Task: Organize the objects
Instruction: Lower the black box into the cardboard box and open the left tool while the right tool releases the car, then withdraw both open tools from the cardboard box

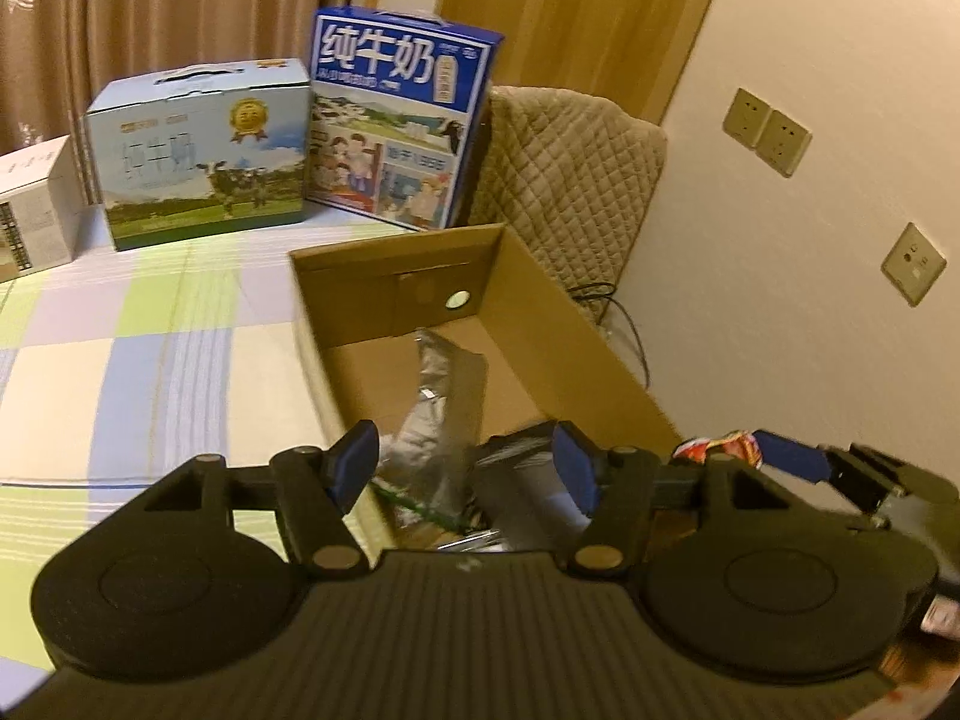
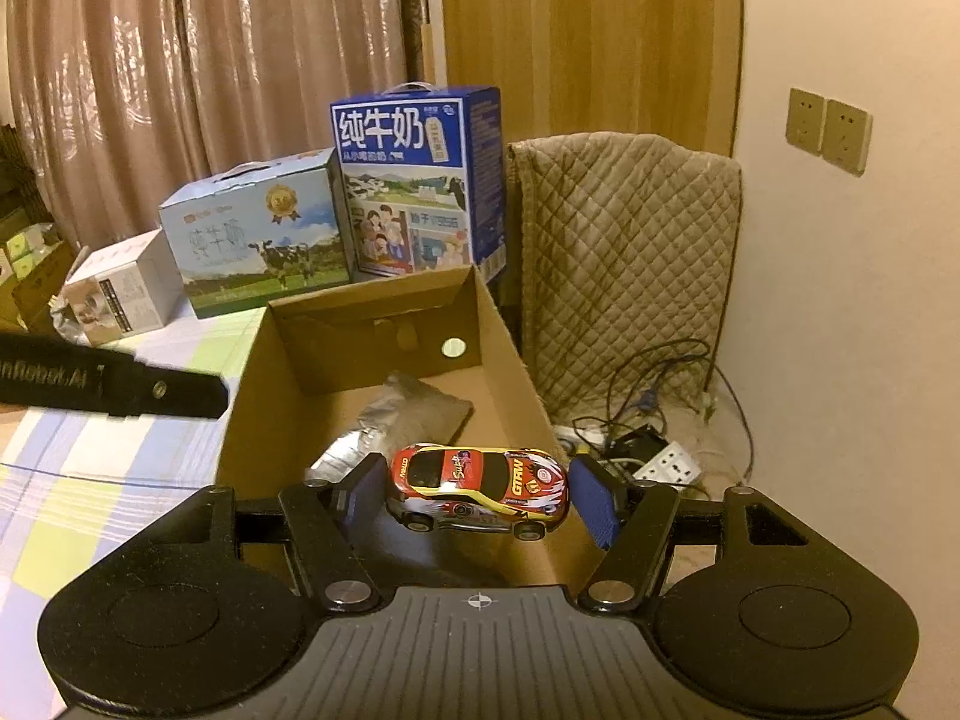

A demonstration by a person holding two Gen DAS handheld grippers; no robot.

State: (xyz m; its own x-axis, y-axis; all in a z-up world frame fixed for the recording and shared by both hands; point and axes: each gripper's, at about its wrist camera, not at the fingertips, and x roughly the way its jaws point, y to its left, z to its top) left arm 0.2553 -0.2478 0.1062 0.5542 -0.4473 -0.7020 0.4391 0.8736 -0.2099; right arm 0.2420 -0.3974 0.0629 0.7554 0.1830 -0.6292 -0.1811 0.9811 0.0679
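- The toy car (image 2: 478, 491), red and yellow with white sides, sits crosswise between the pads of the right gripper (image 2: 478, 495), above the near end of the cardboard box (image 2: 510, 348).
- The right jaws look clamped on the car nose and tail, though the right pad seems to stand a hair off the nose, so the contact there is hard to confirm.
- In the left wrist view only a red and yellow sliver of the car (image 1: 717, 444) shows, beside a blue pad of the right gripper (image 1: 774, 456).
- The left gripper (image 1: 468, 468) hovers over the box's near end (image 1: 540, 300), its jaws apart with nothing between them.
- Inside the box lies a crumpled silver pouch (image 2: 408, 414), also seen below the left gripper (image 1: 444, 384); a dark, blurred item lies next to it near the left gripper's right pad.
- The box rests on a checked cloth (image 1: 150, 348) in pale blue, green and white.
- Behind the box stand a blue milk carton (image 2: 420, 180), a light-blue milk carton (image 2: 258, 234) to its left, and a small white carton (image 2: 120, 294) further left.
- A quilted cover (image 2: 630, 252) drapes something right of the box, with cables and a power strip (image 2: 666, 465) on the floor beneath.
- Curtains (image 2: 180, 78) hang behind, and wall sockets (image 2: 831, 129) sit on the right wall.
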